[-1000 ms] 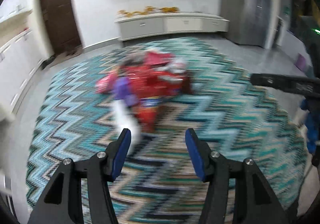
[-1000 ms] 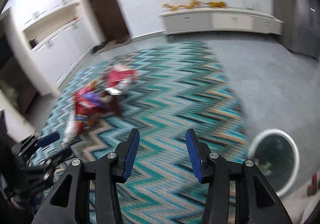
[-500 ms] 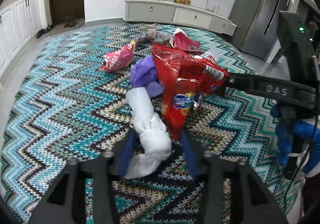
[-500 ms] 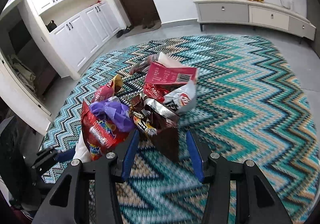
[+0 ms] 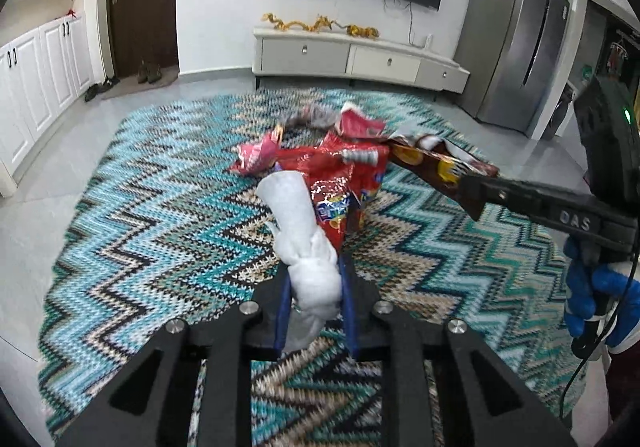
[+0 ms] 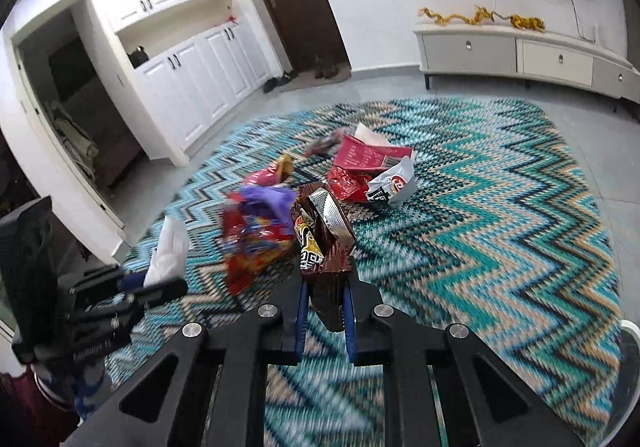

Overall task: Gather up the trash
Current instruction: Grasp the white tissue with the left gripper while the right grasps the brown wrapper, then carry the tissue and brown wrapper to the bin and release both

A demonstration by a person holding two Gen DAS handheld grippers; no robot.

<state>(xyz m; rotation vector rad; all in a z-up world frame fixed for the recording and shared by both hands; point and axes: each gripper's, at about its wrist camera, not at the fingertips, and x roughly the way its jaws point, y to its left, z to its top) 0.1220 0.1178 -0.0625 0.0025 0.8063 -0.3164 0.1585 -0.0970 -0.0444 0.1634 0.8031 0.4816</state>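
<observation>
While closing, left gripper (image 5: 314, 303) pinched on white crumpled bag (image 5: 304, 239) above zigzag rug (image 5: 160, 215). Right gripper (image 6: 326, 311) clamped tight on brown snack wrapper (image 6: 324, 235). Red wrapper (image 5: 344, 183) between them, apparently on rug; blurred.

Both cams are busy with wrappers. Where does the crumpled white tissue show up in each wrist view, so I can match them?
Left wrist: the white tissue fills the lower centre, between the closing left gripper's pads.
Right wrist: same tissue at left, sticking up from the left gripper.
Shared landmark: the red snack bag just beside it.
</observation>
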